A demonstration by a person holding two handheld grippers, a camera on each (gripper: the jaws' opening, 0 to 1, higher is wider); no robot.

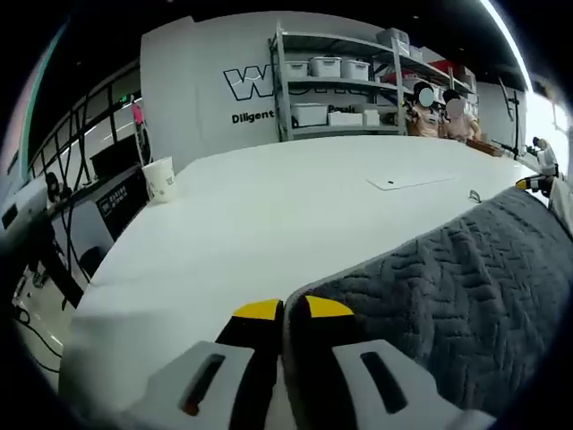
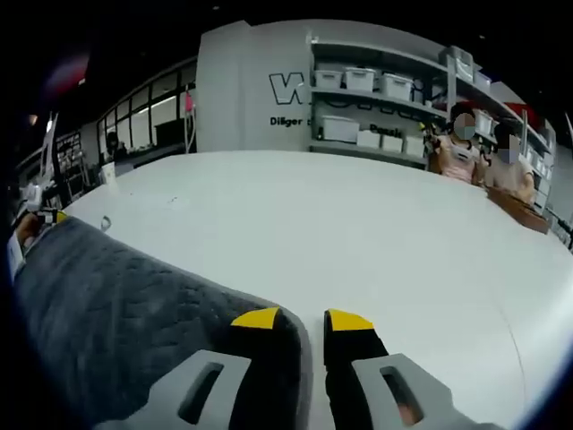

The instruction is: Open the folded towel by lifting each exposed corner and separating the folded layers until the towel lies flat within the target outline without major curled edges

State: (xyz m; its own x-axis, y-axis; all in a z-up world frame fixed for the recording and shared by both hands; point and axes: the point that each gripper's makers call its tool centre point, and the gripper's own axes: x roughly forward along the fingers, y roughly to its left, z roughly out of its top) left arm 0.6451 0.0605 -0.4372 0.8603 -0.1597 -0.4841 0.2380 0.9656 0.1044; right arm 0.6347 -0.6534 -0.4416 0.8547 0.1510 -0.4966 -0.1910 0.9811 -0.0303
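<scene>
Slippage is the likeliest failure: each gripper seems to pinch only the thin edge of the grey towel [image 1: 466, 296], so an uneven pull could free one corner and let the cloth fall back folded or curled on the white table [image 1: 269, 215]. The left gripper [image 1: 294, 309] has its jaws nearly together on the towel's edge, with the cloth running off to its right. The right gripper [image 2: 303, 319] likewise looks closed on an edge, the cloth spreading to its left

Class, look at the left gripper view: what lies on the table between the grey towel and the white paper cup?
Nothing: between the towel and the cup, the left gripper view shows bare white table.
</scene>
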